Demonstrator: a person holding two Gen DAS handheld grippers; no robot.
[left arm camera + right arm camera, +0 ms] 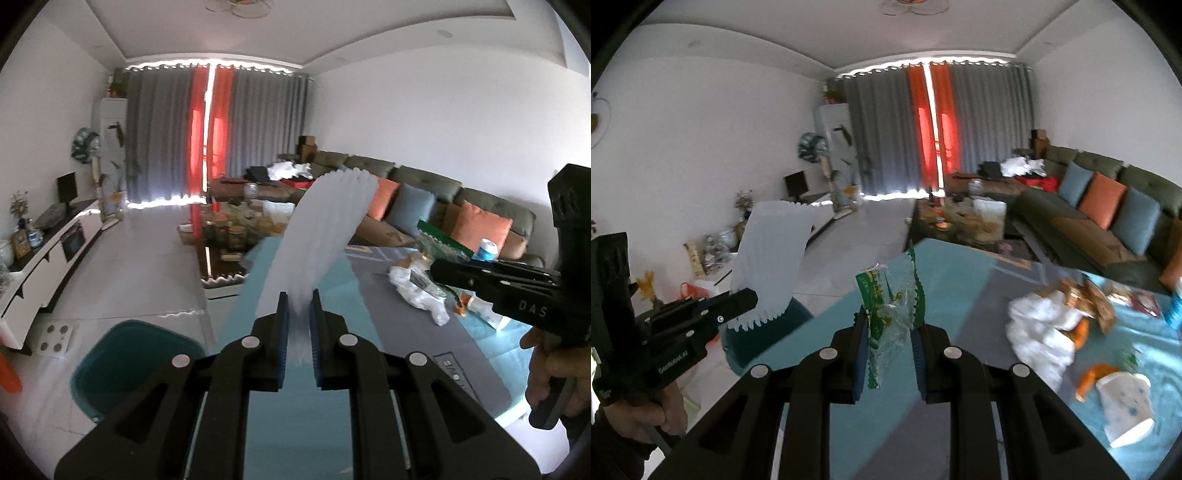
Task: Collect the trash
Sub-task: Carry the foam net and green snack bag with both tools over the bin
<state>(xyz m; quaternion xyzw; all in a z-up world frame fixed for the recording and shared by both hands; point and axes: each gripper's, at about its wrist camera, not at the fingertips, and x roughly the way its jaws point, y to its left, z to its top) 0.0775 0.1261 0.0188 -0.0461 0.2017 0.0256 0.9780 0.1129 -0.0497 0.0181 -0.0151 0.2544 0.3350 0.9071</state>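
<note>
Two hand-held grippers clenched: left (299, 302) grasping pleated translucent sheet (325, 225), right (888, 325) crinkly green-printed wrapper (890, 306).

Two close wrist views, shared table (424, 295).

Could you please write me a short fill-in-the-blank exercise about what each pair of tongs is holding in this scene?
1. The left tongs are shut on a crumpled white ____.
2. The right tongs grip a clear wrapper printed in ____.
3. The bin on the floor is coloured ____.
4. More trash, including a white cup, lies on the ____.

Missing words: paper liner; green; teal; table
</note>
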